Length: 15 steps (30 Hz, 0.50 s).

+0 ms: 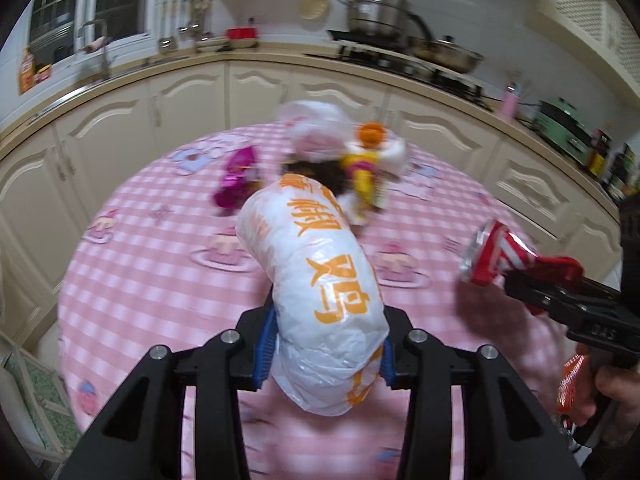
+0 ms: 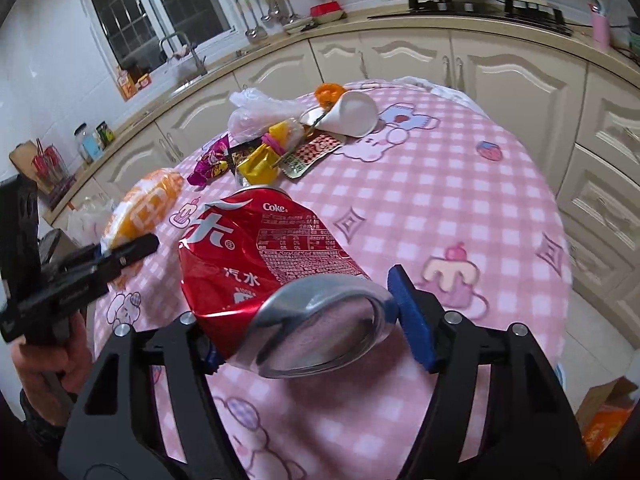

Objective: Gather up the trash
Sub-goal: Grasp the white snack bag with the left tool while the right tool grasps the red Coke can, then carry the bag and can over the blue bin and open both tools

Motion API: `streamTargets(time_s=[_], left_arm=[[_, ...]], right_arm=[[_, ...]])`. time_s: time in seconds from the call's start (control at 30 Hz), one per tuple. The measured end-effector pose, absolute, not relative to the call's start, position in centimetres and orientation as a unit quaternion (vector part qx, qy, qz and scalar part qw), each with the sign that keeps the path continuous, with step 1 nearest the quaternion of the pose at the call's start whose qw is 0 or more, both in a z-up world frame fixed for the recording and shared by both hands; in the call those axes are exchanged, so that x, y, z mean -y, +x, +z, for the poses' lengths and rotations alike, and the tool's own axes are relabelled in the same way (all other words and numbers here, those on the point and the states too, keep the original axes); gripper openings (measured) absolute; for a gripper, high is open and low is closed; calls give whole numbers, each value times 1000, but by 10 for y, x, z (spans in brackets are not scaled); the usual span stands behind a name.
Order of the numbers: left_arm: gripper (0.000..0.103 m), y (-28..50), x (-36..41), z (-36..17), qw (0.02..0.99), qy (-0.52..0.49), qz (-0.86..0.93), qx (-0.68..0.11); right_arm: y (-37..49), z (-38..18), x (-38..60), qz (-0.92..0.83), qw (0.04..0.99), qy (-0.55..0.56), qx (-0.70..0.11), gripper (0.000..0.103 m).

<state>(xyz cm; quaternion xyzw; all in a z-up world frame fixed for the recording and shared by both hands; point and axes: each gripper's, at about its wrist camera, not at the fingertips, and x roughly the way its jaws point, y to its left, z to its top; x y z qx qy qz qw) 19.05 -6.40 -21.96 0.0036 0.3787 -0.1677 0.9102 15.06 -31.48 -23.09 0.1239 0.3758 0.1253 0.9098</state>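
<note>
My left gripper (image 1: 326,354) is shut on a white plastic bag with orange characters (image 1: 320,272), which sticks out forward above the table. In the right wrist view that bag (image 2: 148,204) shows at the left, in the left gripper (image 2: 120,248). My right gripper (image 2: 310,332) is shut on a crushed red Coke can (image 2: 256,256), its silver base towards the camera. From the left wrist the can (image 1: 492,256) appears at the right. A pile of trash lies at the table's far side: paper cup (image 2: 352,114), orange peel (image 2: 330,94), clear bag (image 2: 256,116), yellow wrapper (image 2: 264,158), purple wrapper (image 2: 212,162).
The round table (image 2: 460,184) has a pink checked cloth. Cream kitchen cabinets (image 2: 500,64) curve closely around it, with a sink (image 2: 188,56) at the left and a hob with pots (image 1: 384,16) behind. A cardboard box with orange contents (image 2: 608,412) sits on the floor at the right.
</note>
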Motion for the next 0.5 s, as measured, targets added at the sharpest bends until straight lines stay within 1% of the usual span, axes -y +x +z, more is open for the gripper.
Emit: streamTargets(time_s=[0.27,0.5], left_arm=[[40,173,110,-211,902,13,-219,-373],[40,166,129,-207,900,24,-231,-368]], right_arm=[[135,-230,346,115,914,161,-353,64],[125,-230,365,110,918,181,-337,61]])
